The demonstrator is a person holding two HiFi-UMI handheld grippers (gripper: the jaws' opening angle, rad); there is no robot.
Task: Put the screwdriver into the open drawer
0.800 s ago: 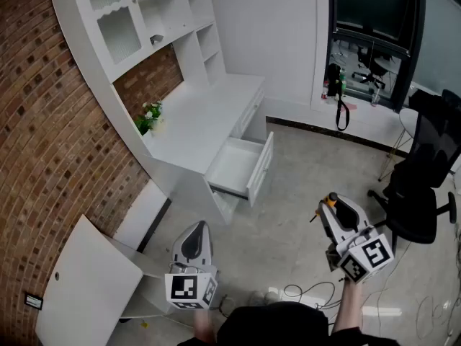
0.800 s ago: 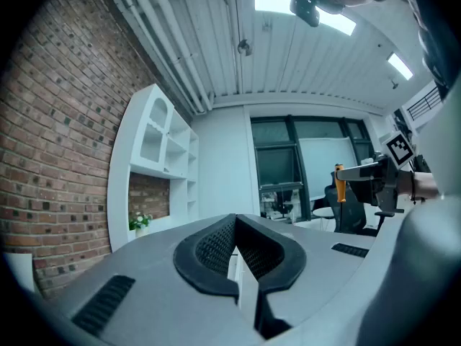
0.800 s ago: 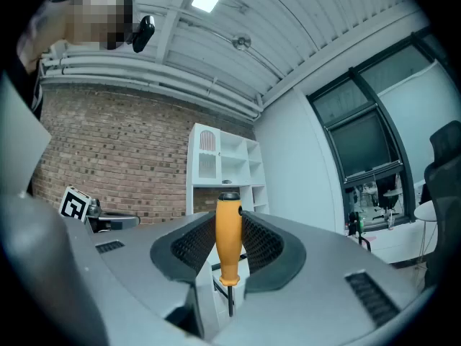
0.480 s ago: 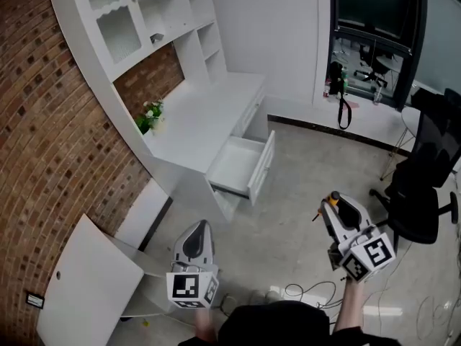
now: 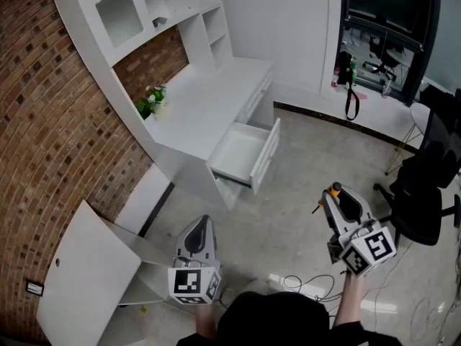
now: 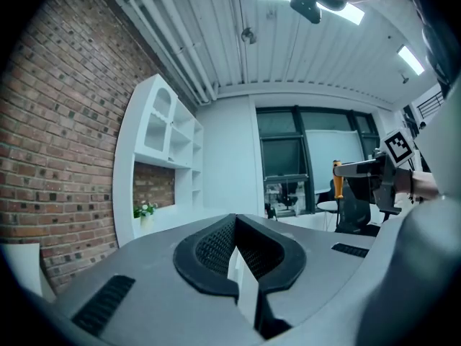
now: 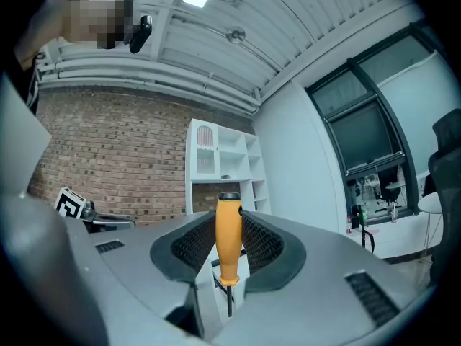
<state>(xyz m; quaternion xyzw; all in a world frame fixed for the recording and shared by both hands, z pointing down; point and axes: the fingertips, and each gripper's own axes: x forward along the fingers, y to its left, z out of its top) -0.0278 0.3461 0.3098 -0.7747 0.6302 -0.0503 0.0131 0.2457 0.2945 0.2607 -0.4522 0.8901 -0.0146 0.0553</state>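
Orange handle up, clamping the screwdriver (image 7: 228, 240) between the right gripper's (image 5: 333, 197) jaws, well off to the right of the open white drawer (image 5: 234, 153) and outside it, and holding the left gripper (image 5: 202, 223), jaws together on nothing, nearer than that drawer.

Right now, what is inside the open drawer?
The open drawer shows only a bare white floor in the head view. Its rear end, tucked under the desk top, is covered.
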